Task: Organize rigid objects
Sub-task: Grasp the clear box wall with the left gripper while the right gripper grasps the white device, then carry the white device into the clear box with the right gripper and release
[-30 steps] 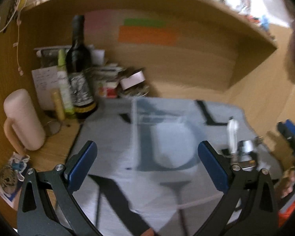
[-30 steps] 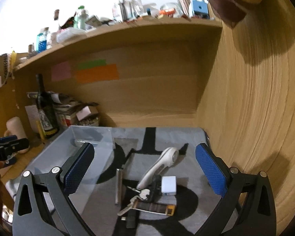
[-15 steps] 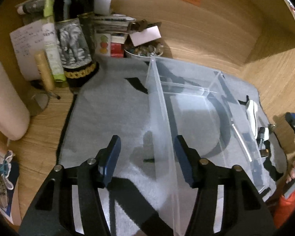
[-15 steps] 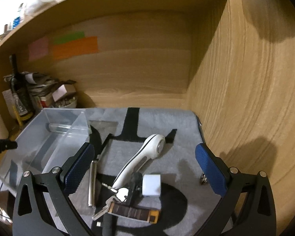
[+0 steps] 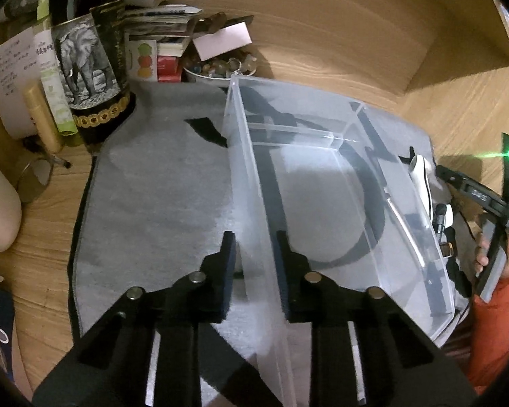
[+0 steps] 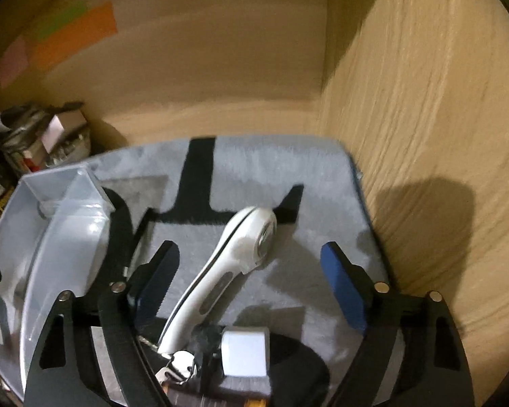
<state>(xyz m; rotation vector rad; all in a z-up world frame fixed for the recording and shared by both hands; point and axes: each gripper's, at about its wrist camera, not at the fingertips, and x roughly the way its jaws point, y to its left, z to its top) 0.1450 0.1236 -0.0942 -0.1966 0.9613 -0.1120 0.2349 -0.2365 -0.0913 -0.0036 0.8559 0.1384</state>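
Left tool: the left tool (image 5: 254,254) has just been closing and now straddles the left wall of the clear plastic bin (image 5: 322,176); its pads sit almost on the wall, but a sliver of gap shows on the left side, so a firm pinch cannot be confirmed.
Right tool: the right tool (image 6: 251,278) has just been narrowing and is wide apart, gripping nothing, with the white rotary cutter (image 6: 234,271) lying between its pads.
Where things lie: the bin stands empty on the grey mat (image 5: 159,183) on the wooden bench (image 5: 458,108); cutter, keys (image 6: 180,369) and a small white block (image 6: 244,356) lie just right of it.
Doing it well: I judge the step to be steadying the bin while the cutter is picked up. Close across the cutter's slim handle, not its round head, and lift clear of the keys touching its lower end. Keep the bin wall held low so it does not tip.
Hard to make out: the right wrist view is blurred. The lower end of the handle and the things under the block are cut off by the tool's frame. Whether the cutter's blade is covered cannot be told.
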